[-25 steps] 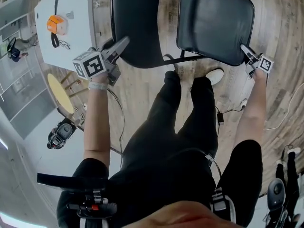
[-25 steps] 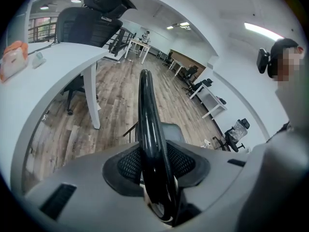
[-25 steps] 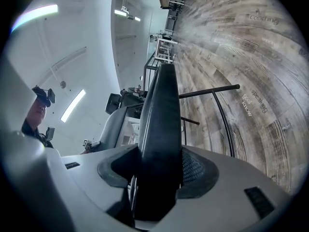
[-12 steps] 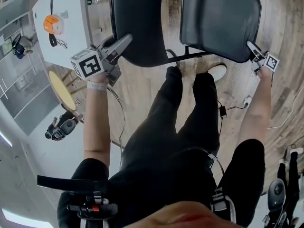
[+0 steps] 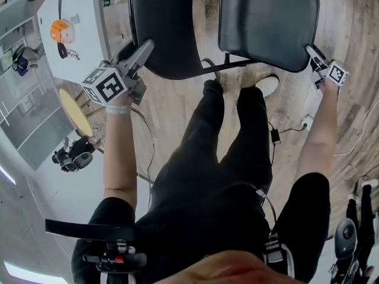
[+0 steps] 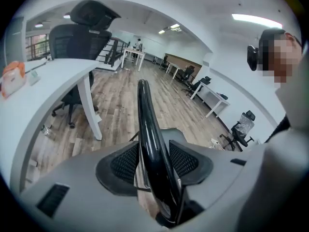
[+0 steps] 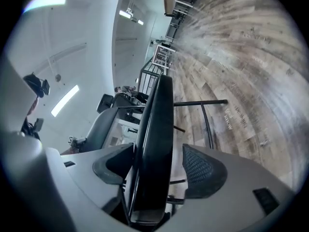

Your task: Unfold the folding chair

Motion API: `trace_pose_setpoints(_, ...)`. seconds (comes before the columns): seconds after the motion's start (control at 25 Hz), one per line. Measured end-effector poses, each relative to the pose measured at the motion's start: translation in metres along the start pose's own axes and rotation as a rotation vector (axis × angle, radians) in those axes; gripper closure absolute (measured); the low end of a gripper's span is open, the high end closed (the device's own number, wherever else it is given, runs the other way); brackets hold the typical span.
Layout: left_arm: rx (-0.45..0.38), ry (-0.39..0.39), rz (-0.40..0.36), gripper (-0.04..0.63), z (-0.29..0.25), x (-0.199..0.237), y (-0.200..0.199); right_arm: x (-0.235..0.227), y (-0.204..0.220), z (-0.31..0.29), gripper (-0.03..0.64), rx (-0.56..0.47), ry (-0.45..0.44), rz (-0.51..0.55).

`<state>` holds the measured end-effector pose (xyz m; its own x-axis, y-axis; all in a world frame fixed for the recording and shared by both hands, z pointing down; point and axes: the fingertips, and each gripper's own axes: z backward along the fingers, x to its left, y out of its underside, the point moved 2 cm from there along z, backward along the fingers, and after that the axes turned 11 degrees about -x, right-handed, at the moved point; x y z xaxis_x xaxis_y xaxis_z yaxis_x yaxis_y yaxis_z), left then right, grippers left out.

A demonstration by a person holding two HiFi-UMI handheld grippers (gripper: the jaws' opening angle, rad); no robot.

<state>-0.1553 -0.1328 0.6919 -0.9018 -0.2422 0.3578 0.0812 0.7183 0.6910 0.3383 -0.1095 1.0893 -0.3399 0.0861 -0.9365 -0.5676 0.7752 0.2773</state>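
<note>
Head view: folding chair [image 5: 234, 64] on wood floor [image 5: 169, 108], at the person's feet. Left gripper [image 5: 147, 44] – jaws opening, backrest [image 5: 163, 22] edge between the pads. Right gripper [image 5: 311, 52] – jaws opening, seat [image 5: 269, 22] edge between, one pad standing clear.

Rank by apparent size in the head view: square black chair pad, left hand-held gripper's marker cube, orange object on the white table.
1. Square black chair pad, partly cropped by the frame.
2. Marker cube, nearer the camera.
3. Orange object.
</note>
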Motion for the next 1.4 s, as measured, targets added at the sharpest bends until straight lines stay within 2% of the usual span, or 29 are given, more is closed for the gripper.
trace_pose_setpoints(0.08,-0.038,-0.037,-0.034,0.405,0.009,0.005,-0.006,0.001,-0.014,0.009,0.322,0.008,0.078,0.104)
trace_pose_setpoints(0.16,-0.066,-0.072,-0.061,0.405,0.019,0.003,-0.017,0.018,-0.038,0.016,0.322,-0.019,0.119,0.204)
trace_pose_setpoints(0.28,-0.136,-0.067,-0.100,0.405,0.031,-0.015,-0.039,0.061,-0.076,0.028,0.322,-0.085,0.163,0.352)
trace_pose_setpoints(0.4,-0.218,0.006,-0.182,0.405,0.039,-0.047,-0.063,0.130,-0.100,0.029,0.322,-0.137,0.162,0.503)
trace_pose_setpoints(0.64,-0.358,0.185,-0.357,0.405,0.055,-0.124,-0.110,0.320,-0.100,0.015,0.324,-0.171,0.038,0.748)
trace_pose_setpoints(0.8,-0.476,0.306,-0.394,0.405,0.076,-0.168,-0.143,0.438,-0.093,0.010,0.324,-0.199,-0.031,0.885)
trace_pose_setpoints(0.92,-0.507,0.376,-0.394,0.405,0.098,-0.195,-0.153,0.524,-0.080,0.016,0.324,-0.239,-0.096,0.924)
trace_pose_setpoints(1.0,-0.515,0.416,-0.368,0.405,0.114,-0.211,-0.158,0.574,-0.071,0.022,0.324,-0.259,-0.136,0.918)
trace_pose_setpoints(1.12,-0.541,0.504,-0.328,0.405,0.136,-0.236,-0.171,0.639,-0.065,0.032,0.324,-0.282,-0.156,0.969)
trace_pose_setpoints(1.4,-0.602,0.675,-0.360,0.405,0.205,-0.300,-0.189,0.758,-0.039,0.054,0.325,-0.360,-0.221,1.047)
